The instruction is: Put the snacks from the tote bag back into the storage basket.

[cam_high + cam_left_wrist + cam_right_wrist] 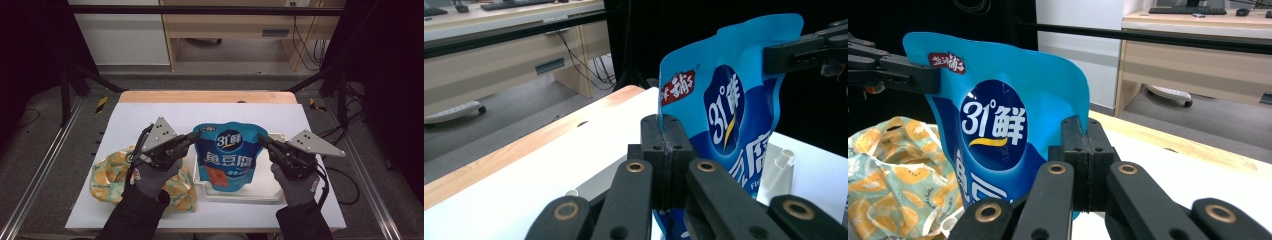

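Blue and glossy, the snack pouch (pixel 230 156) stands upright over the white tray (pixel 270 192) at table centre. My left gripper (pixel 196 134) is clamped on its edge at nine o'clock, my right gripper (pixel 261 138) pinching the edge at three o'clock. I see an orange-patterned cloth bag (pixel 107 175) at eight o'clock on the white table (pixel 140 112).

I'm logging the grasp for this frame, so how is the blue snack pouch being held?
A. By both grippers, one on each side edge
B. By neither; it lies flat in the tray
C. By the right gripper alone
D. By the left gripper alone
A: the left gripper and the right gripper each pinch a side edge of the blue snack pouch, with the jaws shut on it in each gripper view.
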{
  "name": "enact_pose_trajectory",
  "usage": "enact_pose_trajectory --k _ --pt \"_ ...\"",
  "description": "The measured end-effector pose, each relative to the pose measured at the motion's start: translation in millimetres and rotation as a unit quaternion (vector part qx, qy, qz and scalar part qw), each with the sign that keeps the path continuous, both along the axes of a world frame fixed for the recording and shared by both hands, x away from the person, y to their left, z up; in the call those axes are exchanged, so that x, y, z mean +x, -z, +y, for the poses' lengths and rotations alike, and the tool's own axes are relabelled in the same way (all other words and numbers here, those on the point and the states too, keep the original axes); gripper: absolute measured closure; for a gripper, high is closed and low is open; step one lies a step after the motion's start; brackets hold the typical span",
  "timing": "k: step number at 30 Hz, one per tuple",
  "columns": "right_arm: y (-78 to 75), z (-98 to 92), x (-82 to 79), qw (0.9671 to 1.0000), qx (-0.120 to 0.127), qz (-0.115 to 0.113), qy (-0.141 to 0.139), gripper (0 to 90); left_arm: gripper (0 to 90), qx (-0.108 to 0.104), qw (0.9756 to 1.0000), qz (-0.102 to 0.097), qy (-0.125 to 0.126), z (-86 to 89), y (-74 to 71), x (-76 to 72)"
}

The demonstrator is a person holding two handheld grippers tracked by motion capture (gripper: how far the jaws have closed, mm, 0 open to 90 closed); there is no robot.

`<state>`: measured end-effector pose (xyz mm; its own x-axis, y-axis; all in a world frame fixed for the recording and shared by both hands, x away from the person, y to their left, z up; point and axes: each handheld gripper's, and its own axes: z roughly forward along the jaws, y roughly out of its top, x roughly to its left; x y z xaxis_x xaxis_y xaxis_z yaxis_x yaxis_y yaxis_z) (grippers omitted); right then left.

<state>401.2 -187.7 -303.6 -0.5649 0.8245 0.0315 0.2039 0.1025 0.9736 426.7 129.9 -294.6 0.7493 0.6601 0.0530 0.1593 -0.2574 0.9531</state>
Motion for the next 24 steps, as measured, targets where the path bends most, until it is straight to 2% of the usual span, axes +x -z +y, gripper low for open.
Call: enact_pose_trajectory --k 15,24 --pt "13.4 8.6 3.2 0.9999 -0.01 0.013 -0.003 90.0 90.0 0.011 0.9998 0.016 -0.01 6.5 17.4 2.5" --pt "19.2 11.3 3.5 0.9996 -0.013 0.023 -0.006 90.0 90.0 0.005 0.9997 0.021 -0.011 9.3 23.9 1.1"
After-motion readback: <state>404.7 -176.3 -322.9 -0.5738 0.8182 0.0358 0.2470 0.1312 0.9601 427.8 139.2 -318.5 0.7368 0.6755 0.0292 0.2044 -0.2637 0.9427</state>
